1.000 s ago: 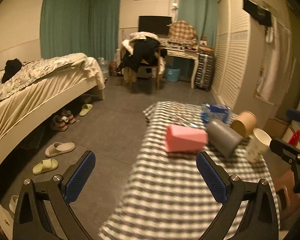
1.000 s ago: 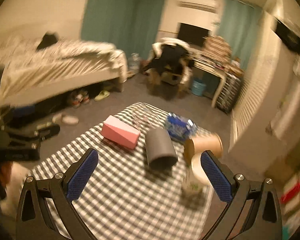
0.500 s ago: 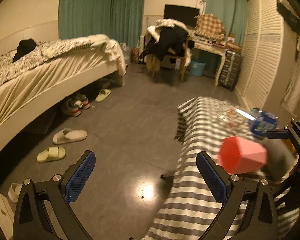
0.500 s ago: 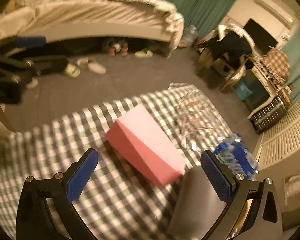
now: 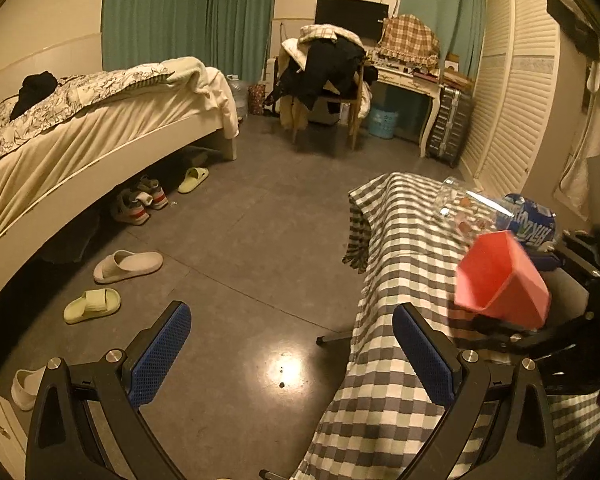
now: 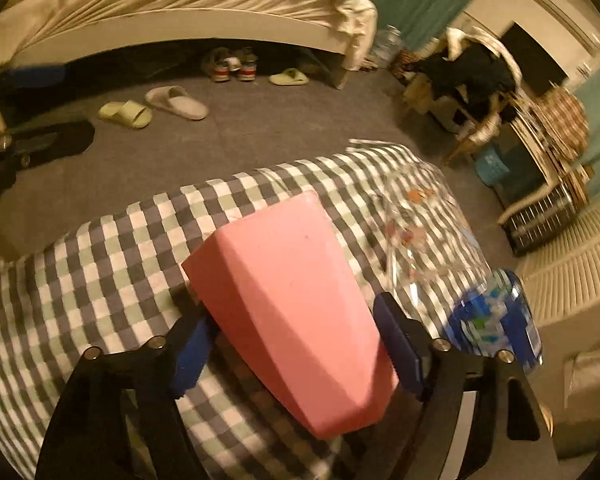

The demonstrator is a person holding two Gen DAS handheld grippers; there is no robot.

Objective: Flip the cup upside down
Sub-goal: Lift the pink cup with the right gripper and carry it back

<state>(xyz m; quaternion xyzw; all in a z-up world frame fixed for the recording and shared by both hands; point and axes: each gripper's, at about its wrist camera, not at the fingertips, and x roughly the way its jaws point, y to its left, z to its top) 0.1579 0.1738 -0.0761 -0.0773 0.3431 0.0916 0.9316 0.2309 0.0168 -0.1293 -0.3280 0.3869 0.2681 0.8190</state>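
The pink faceted cup (image 6: 300, 312) lies on its side on the checked tablecloth (image 6: 100, 264). My right gripper (image 6: 296, 352) has closed its blue pads on both sides of the cup near its wide end. In the left wrist view the pink cup (image 5: 500, 280) shows its open mouth, with the right gripper's black frame (image 5: 556, 332) around it. My left gripper (image 5: 292, 356) is open and empty, held over the floor left of the table.
A clear glass (image 6: 416, 216) and a blue-labelled bottle (image 6: 496, 320) lie on the cloth right of the cup. Slippers (image 5: 128, 266) and shoes lie on the floor by the bed (image 5: 100, 120). A chair with clothes (image 5: 328, 76) stands at the back.
My right gripper moved in over the pink cup and closed on it. My left gripper swung left, off the table.
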